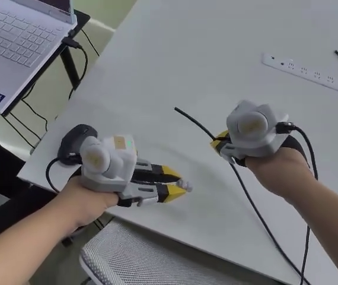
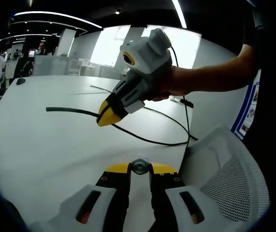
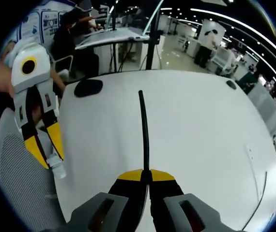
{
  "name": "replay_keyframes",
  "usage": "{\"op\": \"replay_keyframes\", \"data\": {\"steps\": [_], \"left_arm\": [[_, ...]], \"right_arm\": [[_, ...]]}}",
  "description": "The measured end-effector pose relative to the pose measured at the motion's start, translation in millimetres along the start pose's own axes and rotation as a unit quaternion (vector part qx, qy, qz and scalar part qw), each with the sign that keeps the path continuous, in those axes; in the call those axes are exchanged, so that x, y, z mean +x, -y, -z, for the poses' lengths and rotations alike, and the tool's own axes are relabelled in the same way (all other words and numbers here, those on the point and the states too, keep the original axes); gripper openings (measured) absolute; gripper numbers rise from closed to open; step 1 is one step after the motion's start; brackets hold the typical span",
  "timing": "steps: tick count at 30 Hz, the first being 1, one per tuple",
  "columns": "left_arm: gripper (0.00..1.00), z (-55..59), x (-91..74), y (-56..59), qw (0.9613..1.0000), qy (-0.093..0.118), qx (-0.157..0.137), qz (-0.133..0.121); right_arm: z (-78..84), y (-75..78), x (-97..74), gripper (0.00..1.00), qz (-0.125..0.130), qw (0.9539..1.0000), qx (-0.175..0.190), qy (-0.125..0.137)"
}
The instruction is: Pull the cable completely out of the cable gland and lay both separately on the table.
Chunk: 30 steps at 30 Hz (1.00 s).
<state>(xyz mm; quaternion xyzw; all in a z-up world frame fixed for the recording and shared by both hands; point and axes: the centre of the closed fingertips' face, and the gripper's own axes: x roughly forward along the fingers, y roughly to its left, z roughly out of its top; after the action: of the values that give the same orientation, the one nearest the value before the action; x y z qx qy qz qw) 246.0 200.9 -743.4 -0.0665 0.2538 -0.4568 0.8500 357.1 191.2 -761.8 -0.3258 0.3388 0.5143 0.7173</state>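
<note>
My left gripper (image 1: 177, 186) is low over the table's near edge, shut on a small pale cable gland (image 1: 185, 186); in the left gripper view the gland (image 2: 140, 166) sits pinched between the yellow jaw tips. My right gripper (image 1: 219, 143) is to its right, shut on the black cable (image 1: 193, 122). The cable's free end points away from the right gripper across the table (image 1: 216, 53), and the cable (image 3: 144, 130) runs straight out from the shut jaws in the right gripper view. Gland and cable are apart, with a clear gap between them.
A white laptop (image 1: 15, 35) stands on a side stand at the far left. A white power strip (image 1: 308, 74) lies at the back right. A black puck-like device (image 1: 74, 139) rests near the table's left edge. A mesh chair (image 1: 133, 261) is below the front edge.
</note>
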Motion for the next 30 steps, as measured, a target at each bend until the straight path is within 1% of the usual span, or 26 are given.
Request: {"op": "replay_keyframes", "data": {"steps": [2,4,5,6,10,11,12,13,15,17,22,23,25,30], "left_arm": [[0.15,5.6,-2.0,-4.5,1.0,-0.003,-0.004,-0.003],[0.15,10.0,-4.1,-7.6,0.9999,-0.006,-0.006,-0.006],[0.15,11.9,-5.2,-9.7,0.9999,-0.008,-0.007,-0.008],[0.15,12.6,-6.2,-10.5,0.9999,-0.009,-0.009,-0.011],[0.15,18.7,-10.0,-20.0,0.9996,-0.011,-0.016,-0.021],[0.15,19.7,-10.3,-21.2,0.9996,-0.012,-0.016,-0.022],[0.15,22.6,-11.4,-25.7,0.9995,-0.014,-0.016,-0.025],[0.15,23.6,-11.9,-27.6,0.9994,-0.015,-0.017,-0.027],[0.15,27.3,-12.4,-32.0,0.9992,-0.019,-0.016,-0.031],[0.15,31.9,-12.7,-36.2,0.9989,-0.025,-0.015,-0.036],[0.15,39.9,-12.6,-40.0,0.9985,-0.032,-0.017,-0.042],[0.15,43.7,-12.4,-40.8,0.9982,-0.038,-0.015,-0.044],[0.15,47.0,-12.6,-41.2,0.9981,-0.038,-0.018,-0.045],[0.15,49.6,-13.3,-44.5,0.9977,-0.037,-0.022,-0.052]], "right_arm": [[-3.3,-4.9,5.8,0.0,-0.008,0.9999,-0.011,-0.003],[-5.1,-5.8,14.8,0.0,-0.014,0.9996,-0.024,-0.007],[-6.1,-6.5,16.1,0.0,-0.015,0.9995,-0.026,-0.006],[-9.4,-9.0,21.2,0.0,-0.023,0.9993,-0.028,-0.005],[-11.9,-12.7,31.9,0.0,-0.031,0.9986,-0.041,-0.012],[-13.9,-16.0,36.2,0.0,-0.037,0.9984,-0.041,-0.013],[-15.3,-17.9,38.3,0.0,-0.04,0.9982,-0.042,-0.012],[-16.4,-21.0,41.6,0.0,-0.045,0.9978,-0.048,-0.012],[-16.8,-25.2,47.6,0.0,-0.049,0.9969,-0.059,-0.017],[-19.0,-29.4,52.3,0.0,-0.055,0.9965,-0.062,-0.015],[-21.9,-37.7,63.1,0.0,-0.068,0.9951,-0.07,-0.016],[-21.7,-38.7,64.3,0.0,-0.068,0.9949,-0.072,-0.017],[-19.3,-40.2,68.7,0.0,-0.07,0.994,-0.08,-0.023],[-16.9,-42.0,72.0,0.0,-0.075,0.9932,-0.086,-0.025]]}}
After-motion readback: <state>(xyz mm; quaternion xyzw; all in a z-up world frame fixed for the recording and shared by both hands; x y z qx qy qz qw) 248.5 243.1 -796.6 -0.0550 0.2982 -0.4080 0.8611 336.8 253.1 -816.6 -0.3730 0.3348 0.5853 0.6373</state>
